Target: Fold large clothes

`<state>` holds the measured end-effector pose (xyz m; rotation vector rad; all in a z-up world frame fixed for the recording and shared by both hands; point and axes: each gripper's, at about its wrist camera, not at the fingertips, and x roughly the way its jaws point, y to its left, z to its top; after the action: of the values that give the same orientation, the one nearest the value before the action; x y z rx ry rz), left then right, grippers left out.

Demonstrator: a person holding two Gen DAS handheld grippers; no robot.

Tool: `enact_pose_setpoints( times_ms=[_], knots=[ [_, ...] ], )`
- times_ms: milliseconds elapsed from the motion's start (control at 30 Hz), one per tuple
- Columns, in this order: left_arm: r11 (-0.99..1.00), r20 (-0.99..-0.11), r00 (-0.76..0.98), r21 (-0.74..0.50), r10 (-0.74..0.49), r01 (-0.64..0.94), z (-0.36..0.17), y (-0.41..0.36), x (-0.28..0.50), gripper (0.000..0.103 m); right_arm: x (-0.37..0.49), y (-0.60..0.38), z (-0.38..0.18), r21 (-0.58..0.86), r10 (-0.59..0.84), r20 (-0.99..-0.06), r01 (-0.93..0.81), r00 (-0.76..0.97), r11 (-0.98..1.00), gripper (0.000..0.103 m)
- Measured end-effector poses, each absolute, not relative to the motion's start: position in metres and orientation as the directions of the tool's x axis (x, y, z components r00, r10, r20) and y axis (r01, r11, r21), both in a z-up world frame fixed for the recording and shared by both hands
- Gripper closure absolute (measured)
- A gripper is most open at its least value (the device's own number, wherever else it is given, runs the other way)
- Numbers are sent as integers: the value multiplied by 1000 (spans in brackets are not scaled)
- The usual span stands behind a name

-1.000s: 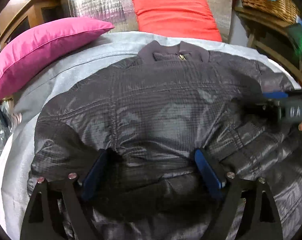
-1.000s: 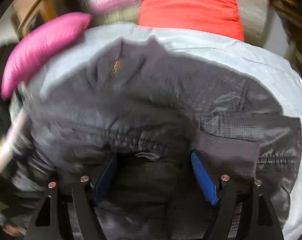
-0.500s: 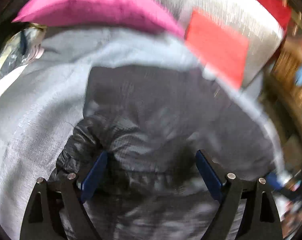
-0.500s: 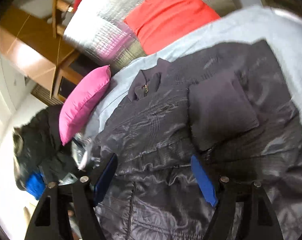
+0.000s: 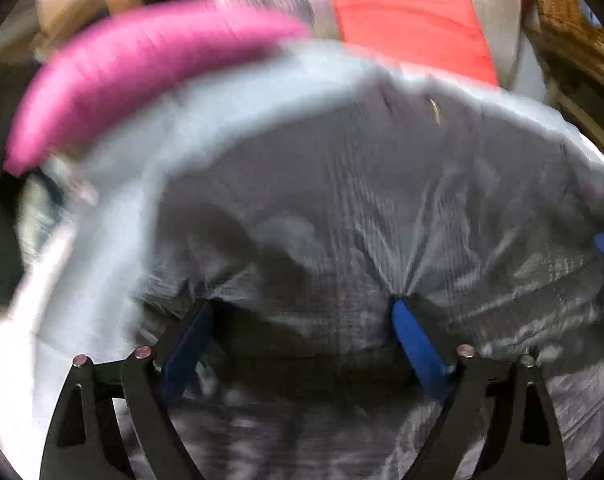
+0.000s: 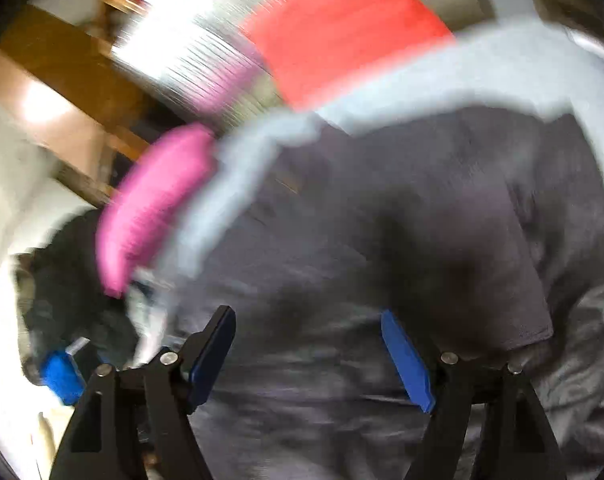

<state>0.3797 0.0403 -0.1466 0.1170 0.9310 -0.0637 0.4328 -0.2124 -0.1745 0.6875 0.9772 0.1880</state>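
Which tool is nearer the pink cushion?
Probably the left. The pink cushion lies up-left of the left tool, past the dark shiny jacket. The right tool shows at the left view's right edge, so farther from the cushion.

No text, label, brand, number or sign can be read in either view. Both are smeared with motion blur. A small pale mark near the collar of the jacket (image 5: 382, 208) is too blurred to make out.
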Motion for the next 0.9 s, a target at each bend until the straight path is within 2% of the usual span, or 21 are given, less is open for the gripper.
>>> enact_pose_setpoints(
  times_ms=[67,133,233,300,400,467,600,700,833,900],
  knots=[
    [996,-803,596,40,-17,82,-141,48,379,5,427,-217,-180,626,444,-667,127,599,769,25],
    [996,-789,611,-11,-61,84,-126,60,377,5,423,-218,-170,615,434,-681,139,590,777,25],
    [999,-714,700,12,-18,38,-101,93,362,5,406,-219,-144,582,406,-670,100,622,807,25],
    [999,-706,708,-28,-4,-23,-95,127,354,5,389,-222,-130,564,398,-649,60,648,824,25],
    [952,-743,646,-293,-173,-83,-103,188,360,5,364,-229,-125,511,351,-670,62,654,857,25],
    [893,-733,612,-440,-297,-94,-112,210,370,6,351,-236,-127,500,334,-680,79,653,863,25],
    [788,-695,563,-604,-447,-120,-128,217,389,6,349,-224,-119,505,353,-666,48,657,862,25],
    [751,-682,534,-648,-500,-126,-135,217,404,6,358,-179,-102,449,400,-657,-95,639,889,25],
    [729,-673,503,-674,-543,-115,-144,218,436,7,372,-87,-89,368,524,-636,-374,567,851,25],
    [728,-666,481,-681,-570,-81,-147,216,451,8,385,-41,-93,406,628,-596,-487,501,773,25]
  ],
)
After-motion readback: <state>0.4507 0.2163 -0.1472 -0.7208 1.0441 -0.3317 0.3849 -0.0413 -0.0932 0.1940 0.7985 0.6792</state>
